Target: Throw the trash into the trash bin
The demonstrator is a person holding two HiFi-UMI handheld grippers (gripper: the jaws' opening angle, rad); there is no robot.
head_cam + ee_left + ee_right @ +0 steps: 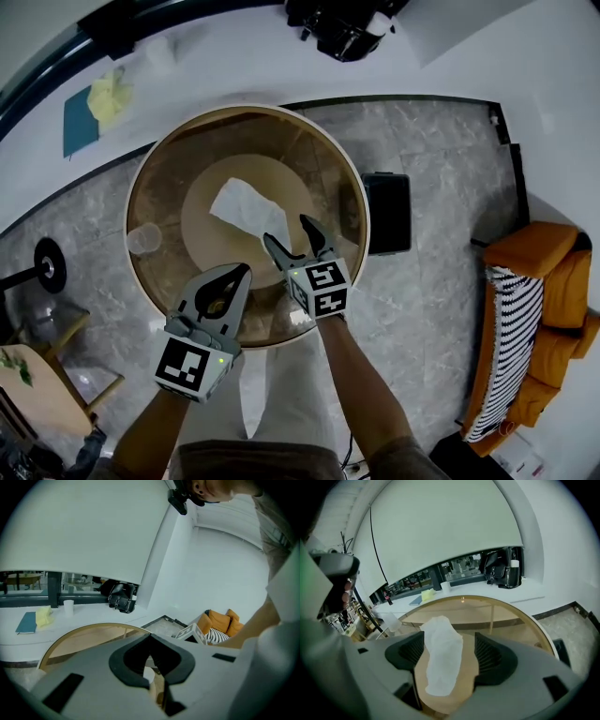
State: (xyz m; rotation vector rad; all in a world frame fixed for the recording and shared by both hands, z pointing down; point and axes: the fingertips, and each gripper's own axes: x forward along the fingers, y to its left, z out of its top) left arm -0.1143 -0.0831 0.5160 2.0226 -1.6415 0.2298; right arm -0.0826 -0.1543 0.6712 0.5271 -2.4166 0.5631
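Right gripper [286, 230] jaws wide apart, lined up on tissue [251, 211]; left gripper [242, 273] jaws together. Tissue looks light and limp: pinch its raised middle.

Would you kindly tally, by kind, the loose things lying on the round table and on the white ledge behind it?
Tissue: 1
Cups: 2 (clear cup, white cup)
Book: 1
Yellow cloth: 1
Bag: 1
Total: 6

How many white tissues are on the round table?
1. The white tissue lies near the middle of the round table, right in front of the right gripper, whose jaws stand open. Another could be hidden under that gripper.
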